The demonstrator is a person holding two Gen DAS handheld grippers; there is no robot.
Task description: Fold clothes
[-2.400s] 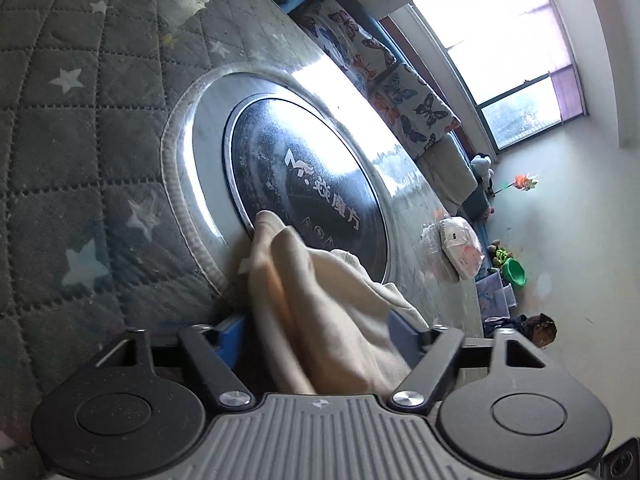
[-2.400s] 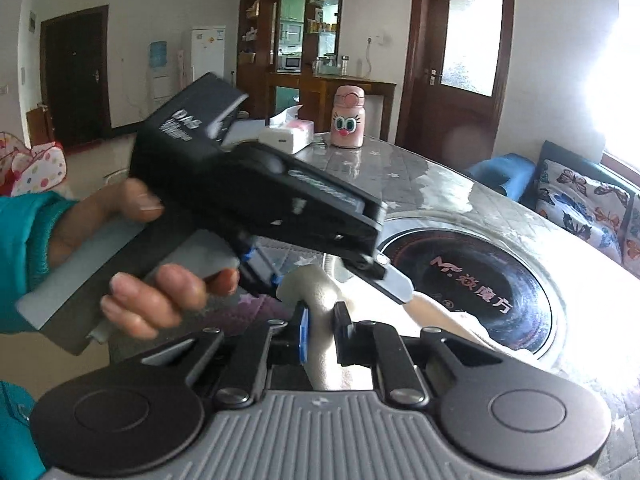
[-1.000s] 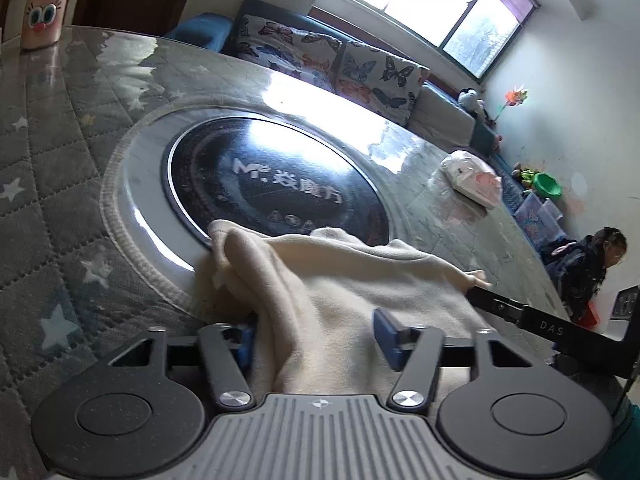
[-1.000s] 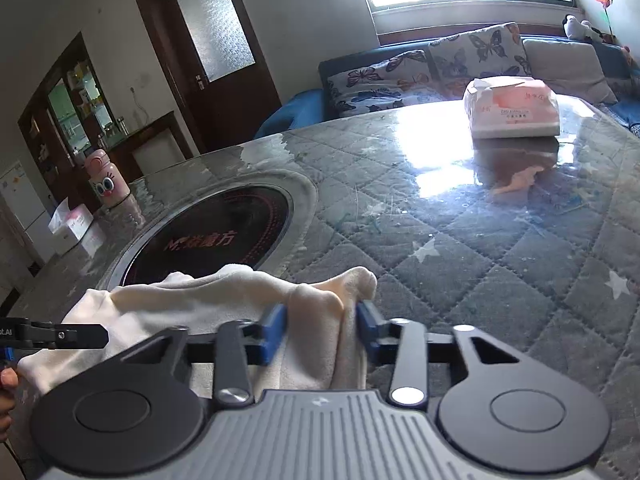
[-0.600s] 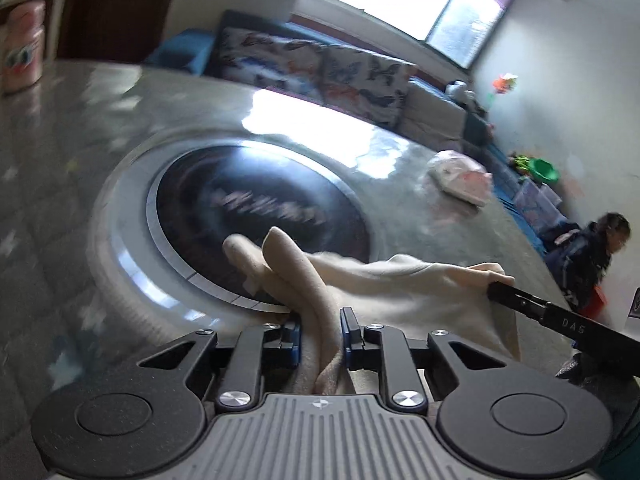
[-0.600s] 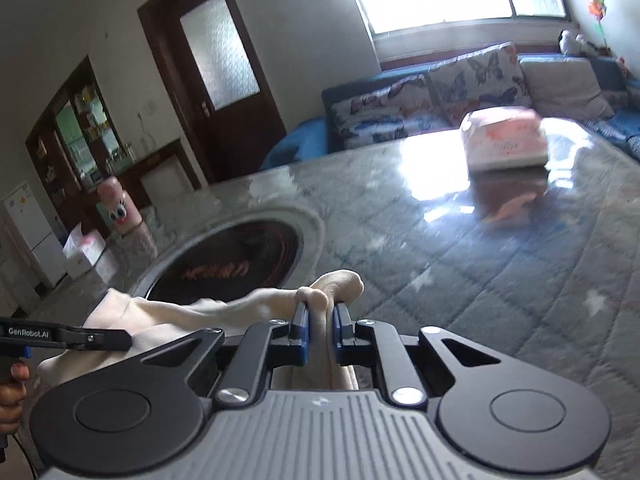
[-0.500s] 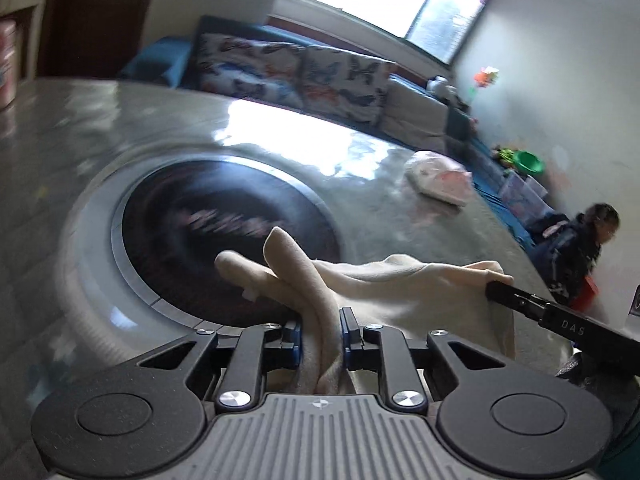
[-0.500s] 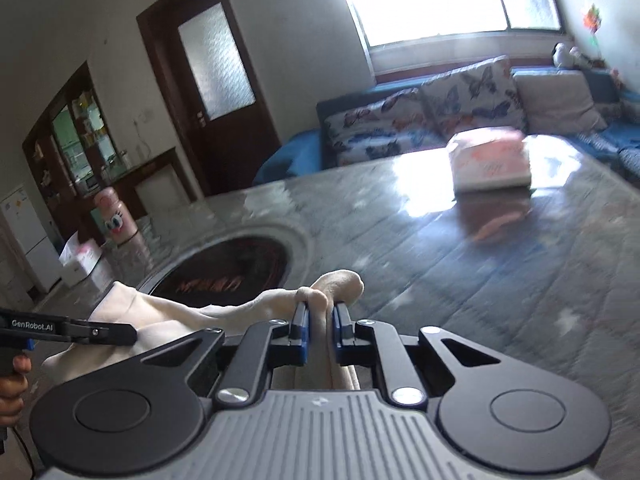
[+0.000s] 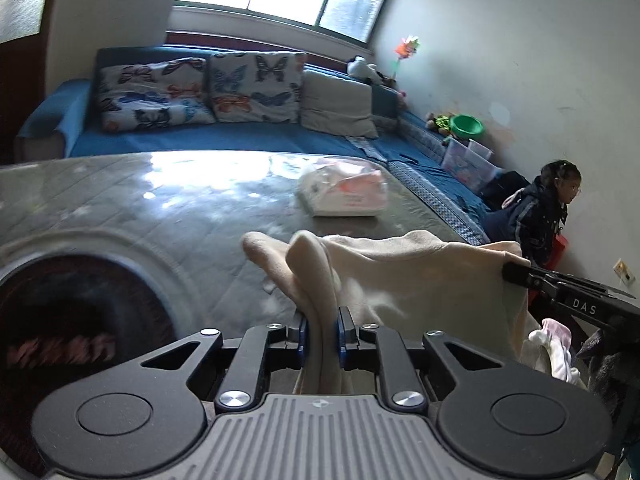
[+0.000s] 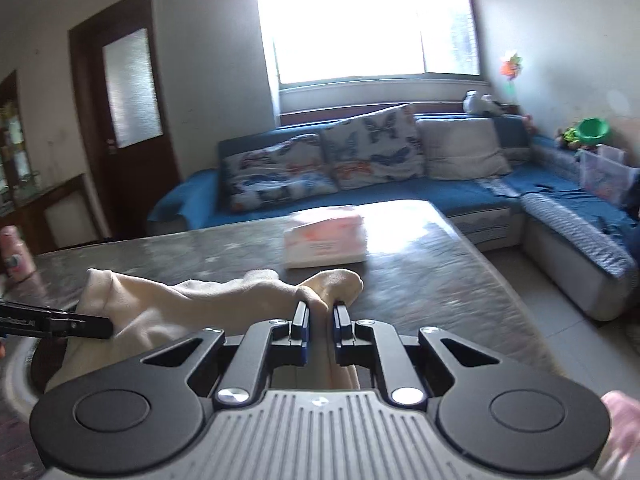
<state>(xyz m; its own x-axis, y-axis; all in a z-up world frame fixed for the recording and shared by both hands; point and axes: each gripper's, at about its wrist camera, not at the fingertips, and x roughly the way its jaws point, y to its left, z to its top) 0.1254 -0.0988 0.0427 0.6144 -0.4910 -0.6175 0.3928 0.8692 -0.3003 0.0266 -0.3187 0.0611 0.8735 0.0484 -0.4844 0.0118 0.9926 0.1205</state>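
A cream garment [image 9: 400, 276] hangs stretched between my two grippers above the quilted grey table [image 9: 180, 216]. My left gripper [image 9: 320, 326] is shut on one bunched corner of it. My right gripper [image 10: 321, 322] is shut on the other corner of the garment [image 10: 192, 304]. The right gripper's tip shows at the right of the left wrist view [image 9: 560, 292], and the left gripper's tip shows at the left of the right wrist view [image 10: 56, 326]. The garment's lower part is hidden behind the gripper bodies.
A round black induction plate [image 9: 72, 320] is set into the table at the left. A white and pink tissue pack [image 9: 344, 194] lies further back on the table. A blue sofa [image 10: 400, 184] with butterfly cushions stands behind. A child [image 9: 548, 212] stands at the right.
Both grippers closed on the garment's corners and lifted it off the table, so it now hangs spread between them. Both cameras tilted up toward the sofa.
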